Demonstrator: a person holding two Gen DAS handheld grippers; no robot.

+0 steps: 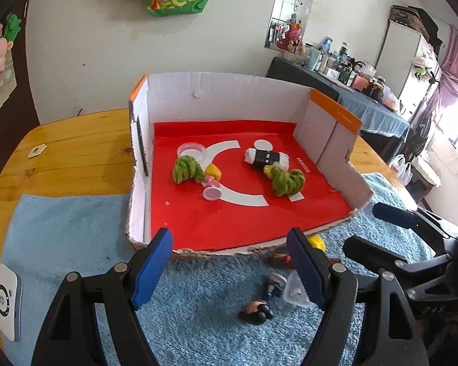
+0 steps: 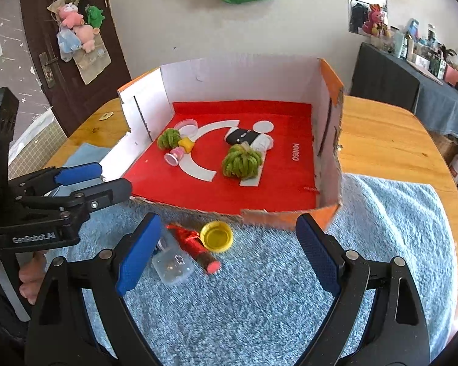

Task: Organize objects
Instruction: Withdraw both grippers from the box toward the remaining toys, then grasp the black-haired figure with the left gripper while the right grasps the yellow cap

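A cardboard box [image 1: 329,134] lined in red holds two green fuzzy bunches [image 1: 187,169] [image 1: 287,181], a white-and-black roll [image 1: 267,158], a pink cup [image 1: 212,192], a yellow piece and a clear lid. On the blue towel [image 2: 381,228] in front of it lie a yellow cap [image 2: 216,235], a red tube [image 2: 195,248], a clear plastic case [image 2: 172,265] and a small dark figurine [image 1: 256,309]. My left gripper [image 1: 230,267] hovers open over the towel just before the box, nothing between its fingers. My right gripper [image 2: 229,256] is open beside it, above the cap and tube.
The box and towel sit on a round wooden table [image 2: 381,140]. A white device [image 1: 7,302] lies at the towel's left edge and a small tag [image 1: 37,151] on the wood. A person's fingers [image 2: 30,277] hold the left gripper. A cluttered dark table [image 1: 351,91] stands behind.
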